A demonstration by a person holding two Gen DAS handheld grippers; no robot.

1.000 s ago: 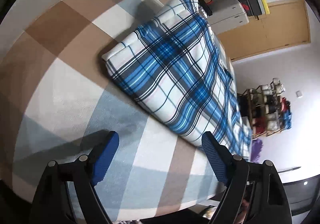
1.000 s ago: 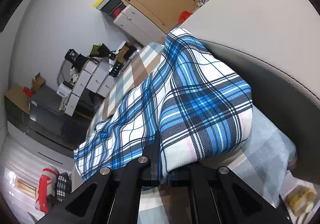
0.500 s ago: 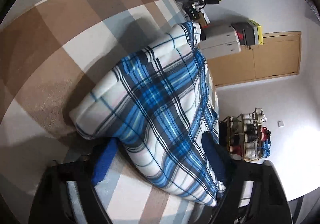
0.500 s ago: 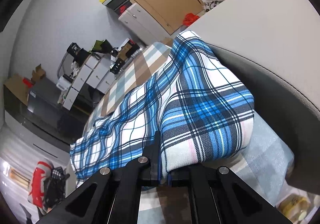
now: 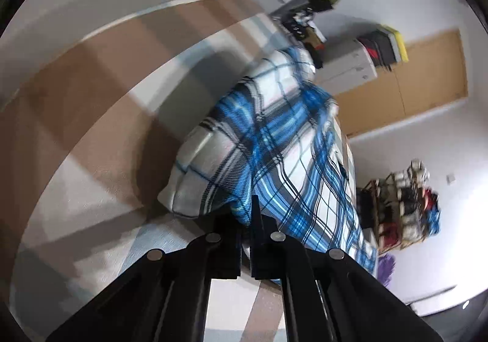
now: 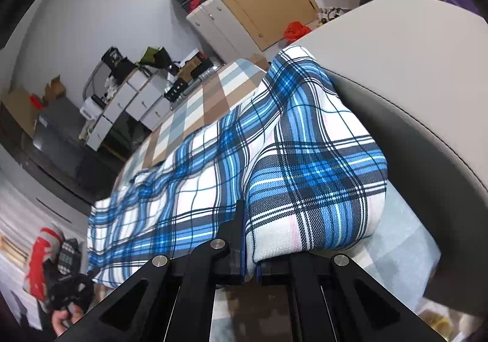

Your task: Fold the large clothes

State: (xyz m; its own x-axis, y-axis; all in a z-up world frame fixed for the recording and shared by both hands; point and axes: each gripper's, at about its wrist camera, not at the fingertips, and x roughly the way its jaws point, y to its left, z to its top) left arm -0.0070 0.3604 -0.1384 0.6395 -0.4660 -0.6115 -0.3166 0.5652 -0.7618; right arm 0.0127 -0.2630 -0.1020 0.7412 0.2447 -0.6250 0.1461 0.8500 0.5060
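Now closed on the near corner of the blue plaid cloth (image 5: 274, 153), where a second ago stood open and short of it: left gripper (image 5: 247, 220). Clamped on the opposite near edge, cloth (image 6: 244, 165) bunched just ahead over the checkered cover (image 6: 195, 104): right gripper (image 6: 248, 262).
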